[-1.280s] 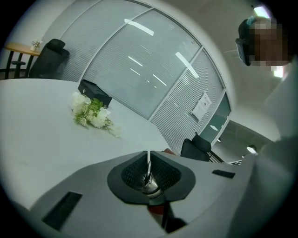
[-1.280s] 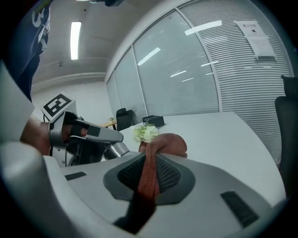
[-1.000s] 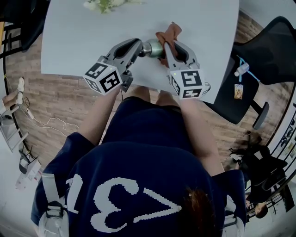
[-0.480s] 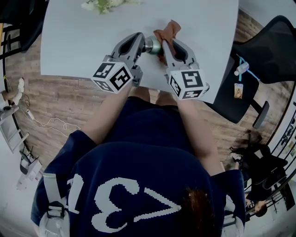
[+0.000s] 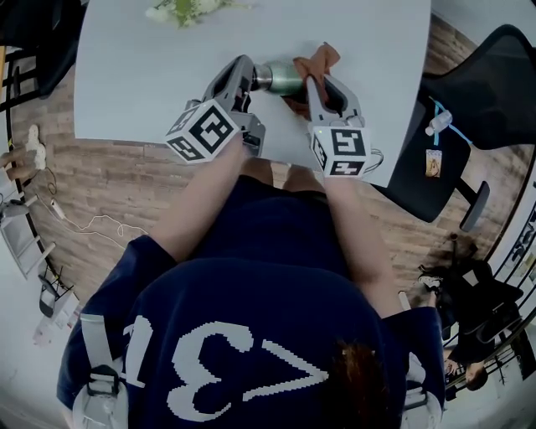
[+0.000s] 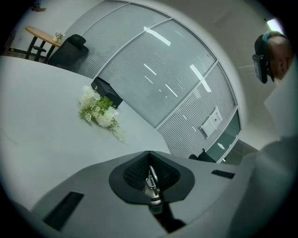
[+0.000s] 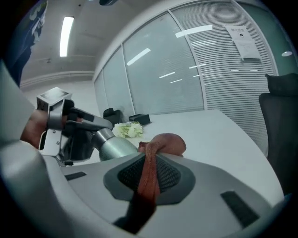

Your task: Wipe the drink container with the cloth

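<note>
The drink container, a grey-green metal bottle, is held level just above the pale table. My left gripper is shut on its cap end. In the left gripper view only a small metal loop of the container shows, pinched between the pads of the left gripper. My right gripper is shut on a rust-brown cloth, which bunches past its tips beside the bottle. The right gripper view shows the cloth rising from the right gripper, next to the bottle body and the left gripper.
A bunch of white flowers lies at the table's far edge, also seen as the flowers and the flowers. A dark office chair stands right of the table. The person's body fills the near side.
The left gripper has rolled and moved away from the body, so more of the bottle shows between the grippers. The right gripper and cloth have shifted slightly farther across the table.
</note>
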`<state>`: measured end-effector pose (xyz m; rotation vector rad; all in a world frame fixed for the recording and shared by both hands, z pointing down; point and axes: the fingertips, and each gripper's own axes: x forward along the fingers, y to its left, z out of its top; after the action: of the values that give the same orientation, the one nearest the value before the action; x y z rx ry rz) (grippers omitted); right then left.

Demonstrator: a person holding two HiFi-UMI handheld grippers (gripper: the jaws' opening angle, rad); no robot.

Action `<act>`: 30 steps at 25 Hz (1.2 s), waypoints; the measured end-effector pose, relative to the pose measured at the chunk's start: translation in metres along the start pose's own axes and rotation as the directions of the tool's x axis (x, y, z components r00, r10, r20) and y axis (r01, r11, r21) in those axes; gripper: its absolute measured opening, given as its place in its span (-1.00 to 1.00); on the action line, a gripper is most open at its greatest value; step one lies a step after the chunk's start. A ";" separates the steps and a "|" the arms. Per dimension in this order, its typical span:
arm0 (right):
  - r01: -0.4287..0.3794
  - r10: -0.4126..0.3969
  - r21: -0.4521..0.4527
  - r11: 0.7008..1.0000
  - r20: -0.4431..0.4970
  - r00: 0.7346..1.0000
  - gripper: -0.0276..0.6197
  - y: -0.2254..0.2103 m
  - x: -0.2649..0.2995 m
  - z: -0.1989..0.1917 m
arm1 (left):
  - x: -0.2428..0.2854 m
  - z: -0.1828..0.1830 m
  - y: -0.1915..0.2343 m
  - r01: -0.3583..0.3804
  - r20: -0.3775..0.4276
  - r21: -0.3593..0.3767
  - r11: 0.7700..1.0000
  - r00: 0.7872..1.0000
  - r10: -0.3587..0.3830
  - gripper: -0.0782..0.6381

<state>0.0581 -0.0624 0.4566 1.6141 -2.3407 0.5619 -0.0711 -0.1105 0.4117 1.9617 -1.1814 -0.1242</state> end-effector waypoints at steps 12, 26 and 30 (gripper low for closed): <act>-0.415 0.426 -0.112 0.903 0.092 0.900 -0.74 0.111 -0.012 0.063 | 0.003 -0.001 -0.007 -0.022 -0.019 -0.037 0.999 1.000 0.021 -0.74; -0.177 0.167 -0.170 0.969 -0.073 0.983 -0.74 0.031 -0.021 -0.009 | 0.004 -0.006 -0.007 -0.027 -0.058 0.029 0.999 0.998 0.028 -0.74; -0.348 0.355 -0.242 0.906 -0.015 0.935 -0.74 0.095 -0.025 0.027 | 0.004 -0.006 -0.011 -0.020 -0.064 0.031 0.999 0.998 0.022 -0.74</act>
<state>-0.0212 -0.0236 0.4058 1.1076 -2.6224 0.3011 -0.0587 -0.1074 0.4087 1.9647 -1.1675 -0.0325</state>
